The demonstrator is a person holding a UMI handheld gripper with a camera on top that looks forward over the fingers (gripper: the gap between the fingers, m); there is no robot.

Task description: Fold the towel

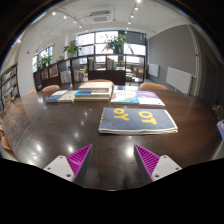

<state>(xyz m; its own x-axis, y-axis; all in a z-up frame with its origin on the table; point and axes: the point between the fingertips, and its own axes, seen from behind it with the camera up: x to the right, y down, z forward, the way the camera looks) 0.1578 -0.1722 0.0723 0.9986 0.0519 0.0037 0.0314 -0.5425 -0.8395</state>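
What we cannot make out

We see only the tips of the gripper point(113, 159), its body cut off below. The yellow print on the grey towel point(137, 120) is too blurred for us to read, and the items point(78, 94) on the table's point(110, 142) far side are too small to identify.

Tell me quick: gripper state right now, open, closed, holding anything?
Gripper: open, holding nothing; the folded towel lies on the table beyond its fingers.
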